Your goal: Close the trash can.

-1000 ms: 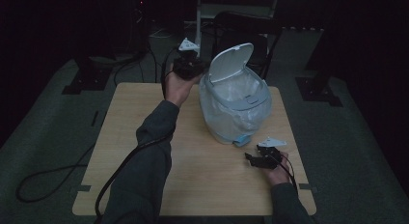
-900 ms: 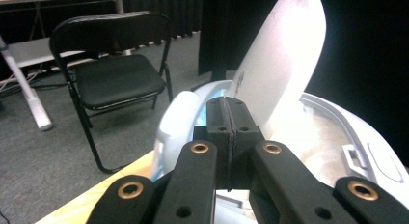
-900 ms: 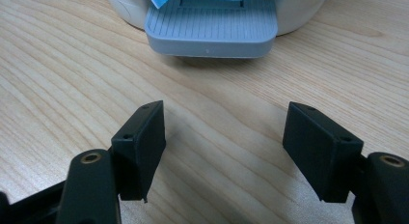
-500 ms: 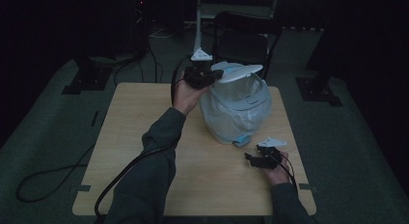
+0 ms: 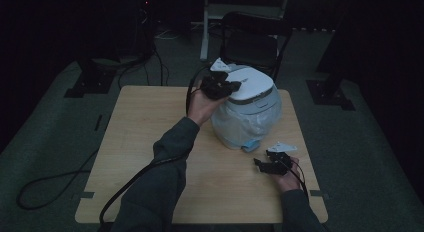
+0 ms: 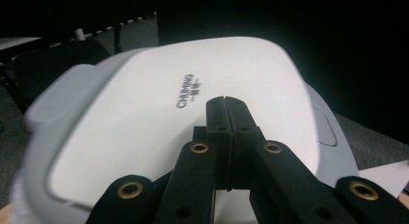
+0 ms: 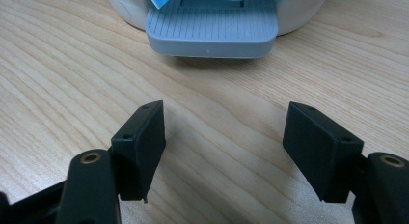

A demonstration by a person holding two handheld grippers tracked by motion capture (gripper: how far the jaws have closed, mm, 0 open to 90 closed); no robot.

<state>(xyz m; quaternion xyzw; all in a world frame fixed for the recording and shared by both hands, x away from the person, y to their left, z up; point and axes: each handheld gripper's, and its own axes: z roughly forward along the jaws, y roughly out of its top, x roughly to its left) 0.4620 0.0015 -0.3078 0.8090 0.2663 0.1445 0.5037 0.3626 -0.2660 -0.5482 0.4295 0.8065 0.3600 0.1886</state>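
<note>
Table: light wood, bare across its left half; a black cable trailed off the left edge to the floor.
Left gripper: held at the far middle of the table, on the left edge of the bin's lid; in the left gripper view its jaws stood pressed together with nothing between them, tips resting on the white lid; it seemed to be pushing, not gripping.
Pedal bin: white, lined with a pale bag, standing right of centre toward the far edge; lid looked lowered onto the body, though whether it sat fully seated could not be told.
Pedal: grey ribbed plate at the bin's near foot, a blue strip of bag hanging just above it.
Right gripper: low over the table's near right, just beside the pedal; jaws spread wide and empty.
Risk, left side: closed tips on smooth plastic could skid off the lid if pressed at a slant; a sideways shove could slide or tip the light bin.
Risk, right side: the open jaws near the pedal could nudge it and pop the lid up against the left gripper.
</note>
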